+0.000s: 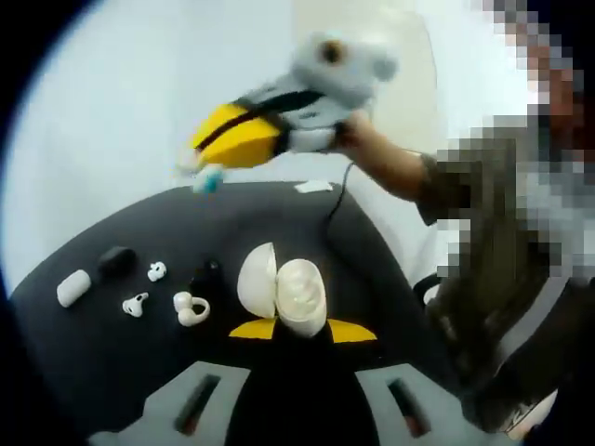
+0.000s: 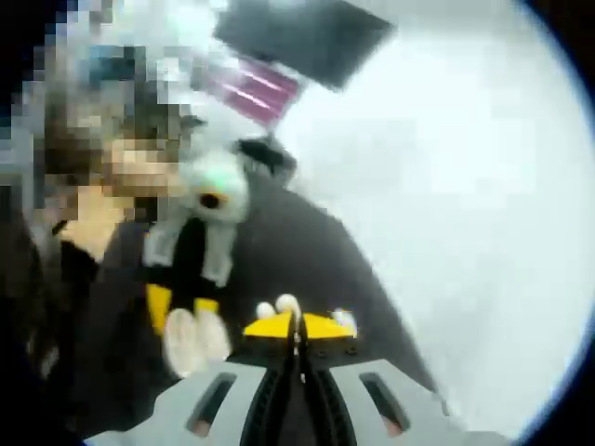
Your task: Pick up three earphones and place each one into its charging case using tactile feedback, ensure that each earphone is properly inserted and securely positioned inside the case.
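My left gripper (image 1: 302, 330) is shut on an open white clamshell charging case (image 1: 284, 293), held upright between its yellow tips. Three white earphones lie on the dark mat (image 1: 84, 372) to the left: a small bud (image 1: 156, 271), a stemmed bud (image 1: 136, 304) and a clip-shaped one (image 1: 191, 308). A closed white case (image 1: 72, 286) and a black case (image 1: 116, 260) lie further left. My right gripper (image 1: 206, 177), held by a hand (image 1: 363, 139), hangs high above the mat's far edge. In the right gripper view its jaws (image 2: 297, 327) stand shut, with nothing clearly between them, and the left gripper (image 2: 182, 311) holds the case (image 2: 191, 344).
A small black object (image 1: 206, 274) sits just left of the held case. A white slip (image 1: 313, 187) and a thin black cable (image 1: 337, 200) lie at the mat's far edge. White tabletop (image 1: 112, 111) surrounds the mat. The person's sleeve (image 1: 493, 279) is at the right.
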`<state>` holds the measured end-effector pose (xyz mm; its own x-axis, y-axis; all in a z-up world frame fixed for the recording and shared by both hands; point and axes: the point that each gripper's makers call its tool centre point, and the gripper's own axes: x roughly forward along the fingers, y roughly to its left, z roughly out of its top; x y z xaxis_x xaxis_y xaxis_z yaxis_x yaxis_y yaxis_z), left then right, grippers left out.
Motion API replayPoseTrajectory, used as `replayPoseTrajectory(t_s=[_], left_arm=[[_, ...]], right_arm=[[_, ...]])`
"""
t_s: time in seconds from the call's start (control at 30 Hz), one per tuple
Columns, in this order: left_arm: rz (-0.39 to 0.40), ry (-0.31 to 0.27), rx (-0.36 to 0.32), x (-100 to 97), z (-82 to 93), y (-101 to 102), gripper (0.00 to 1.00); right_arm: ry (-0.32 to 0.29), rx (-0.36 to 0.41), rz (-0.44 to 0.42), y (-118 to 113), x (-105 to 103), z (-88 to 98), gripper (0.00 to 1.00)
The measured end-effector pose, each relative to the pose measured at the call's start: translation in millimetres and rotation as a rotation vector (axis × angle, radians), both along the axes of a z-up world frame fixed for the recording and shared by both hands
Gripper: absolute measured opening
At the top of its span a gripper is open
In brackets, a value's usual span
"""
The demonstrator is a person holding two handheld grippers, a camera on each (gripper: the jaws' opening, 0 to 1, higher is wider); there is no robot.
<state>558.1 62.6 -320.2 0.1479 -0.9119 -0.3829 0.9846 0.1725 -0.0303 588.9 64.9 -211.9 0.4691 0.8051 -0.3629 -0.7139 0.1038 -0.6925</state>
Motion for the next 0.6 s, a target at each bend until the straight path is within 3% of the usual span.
replayPoseTrajectory(t_s=[0.13,0.27,0.33,0.53,0.6], left_arm=[[0.004,0.0,0.001,0.4,-0.5,0,0.16],[0.005,0.0,0.001,0.7,-0.5,0,0.16],[0.005,-0.002,0.001,1.0,-0.5,1,0.16],[0.006,-0.003,0.001,1.0,-0.6,1,0.16],[0.006,-0.004,0.001,1.1,-0.6,1,0.16]], right_arm=[[-0.113,-0.145,0.061,3,-26,-17.9,0.05],[-0.261,-0.325,0.064,-1,-27,-43.9,0.05],[-0.303,-0.389,0.077,0,-28,-55.0,0.05],[-0.382,-0.456,0.112,8,-29,-60.5,0.05],[-0.427,-0.512,0.127,8,-28,-60.8,0.05]])
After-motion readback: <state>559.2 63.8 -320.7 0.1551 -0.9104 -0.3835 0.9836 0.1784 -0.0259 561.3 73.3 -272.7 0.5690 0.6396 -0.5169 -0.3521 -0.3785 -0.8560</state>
